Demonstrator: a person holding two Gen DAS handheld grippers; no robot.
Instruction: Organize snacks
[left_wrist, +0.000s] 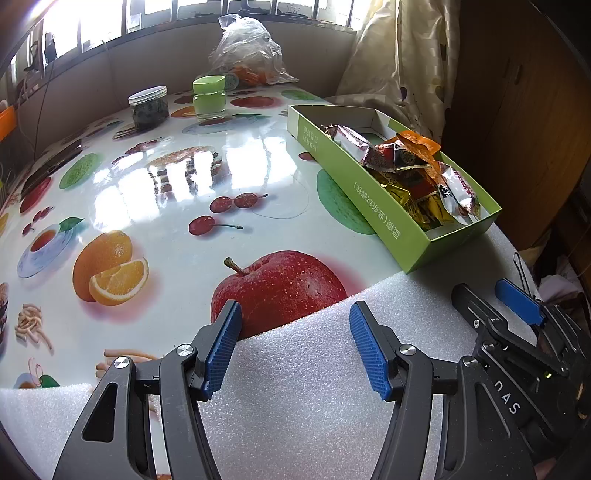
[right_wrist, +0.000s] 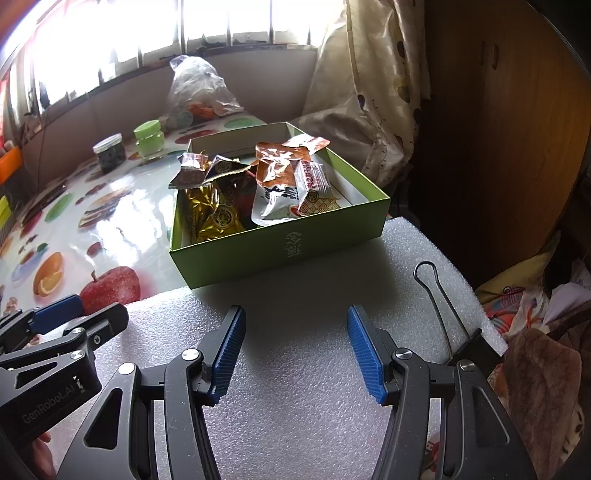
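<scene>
A green cardboard box (right_wrist: 280, 245) stands on the fruit-print table, holding several snack packets (right_wrist: 273, 184) in orange, gold, white and brown wrappers. It also shows at the right of the left wrist view (left_wrist: 373, 206), with the packets (left_wrist: 413, 177) piled at its near end. My left gripper (left_wrist: 295, 325) is open and empty over the white foam sheet (left_wrist: 314, 387). My right gripper (right_wrist: 295, 332) is open and empty over the same foam (right_wrist: 295, 387), just short of the box. Each gripper shows in the other's view, the right one (left_wrist: 498, 299) and the left one (right_wrist: 81, 314).
At the far side stand a dark-filled jar with a clear lid (left_wrist: 148, 108), a green-lidded jar (left_wrist: 209, 96) and a clear plastic bag (left_wrist: 245, 50). A binder clip (right_wrist: 439, 295) pins the foam's right edge. A curtain (right_wrist: 369, 92) and a wooden cabinet (right_wrist: 498, 129) stand right of the table.
</scene>
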